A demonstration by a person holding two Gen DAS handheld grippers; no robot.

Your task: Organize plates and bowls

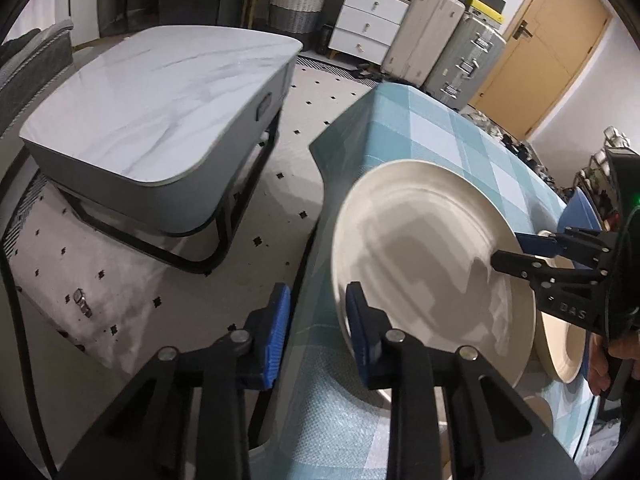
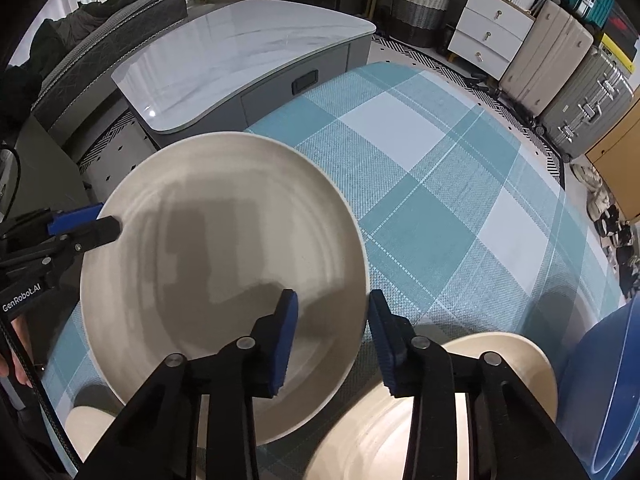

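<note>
The big plate point(image 2: 224, 264) sits between both claws: left claw point(image 1: 316, 332) and right claw point(image 2: 332, 344) each grip its rim. The plate's near edge is hidden behind the claws.

Both the left gripper point(image 1: 316, 332) and right gripper point(image 2: 332, 340) are built from black linkages with silver pivot screws. Ribbed blue pads point(image 2: 285, 340) are fitted. "GenRobot.AI" lettering point(image 2: 21, 298) is printed in white.

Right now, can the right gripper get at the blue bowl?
Probably not directly: the right gripper straddles the big plate's rim, and a second plate lies between it and the blue bowl.
</note>
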